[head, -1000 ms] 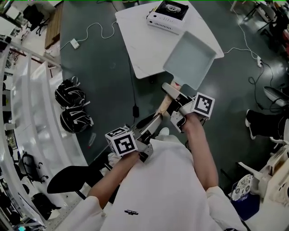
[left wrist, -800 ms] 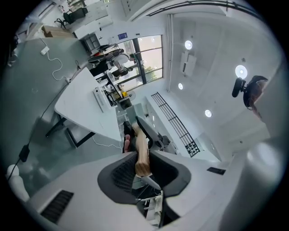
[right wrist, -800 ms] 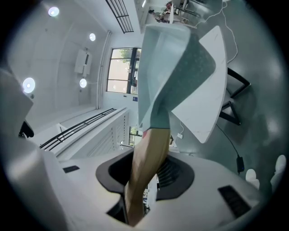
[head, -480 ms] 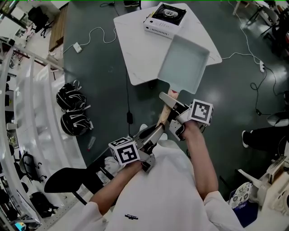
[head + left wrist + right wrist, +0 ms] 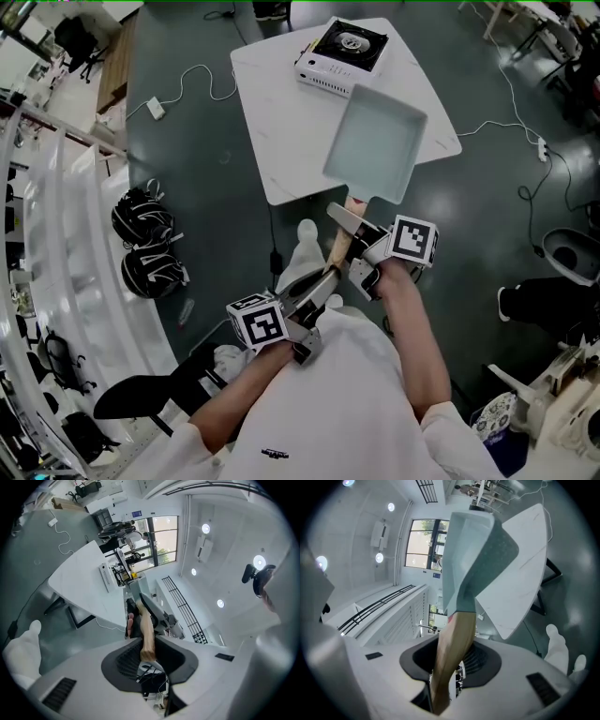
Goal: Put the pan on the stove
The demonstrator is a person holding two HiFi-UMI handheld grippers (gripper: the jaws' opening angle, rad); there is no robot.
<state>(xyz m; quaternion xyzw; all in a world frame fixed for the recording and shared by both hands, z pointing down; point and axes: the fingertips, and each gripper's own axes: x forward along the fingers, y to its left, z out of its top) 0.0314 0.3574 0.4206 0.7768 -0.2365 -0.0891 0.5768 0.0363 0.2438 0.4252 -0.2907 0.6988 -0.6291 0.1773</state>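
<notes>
You hold pan (image 5: 375, 141) by wooden handle (image 5: 339, 246) with 2 grippers. Right gripper (image 5: 361, 246): jaws clamped on handle, close behind pan. Left gripper (image 5: 319, 281): jaws clamped on handle's end, at 7 o'clock from right gripper. Pan raised over worktop (image 5: 281, 131) near edge, not on stove (image 5: 345, 47). Stove at 11 o'clock from pan, at worktop's far end.
</notes>
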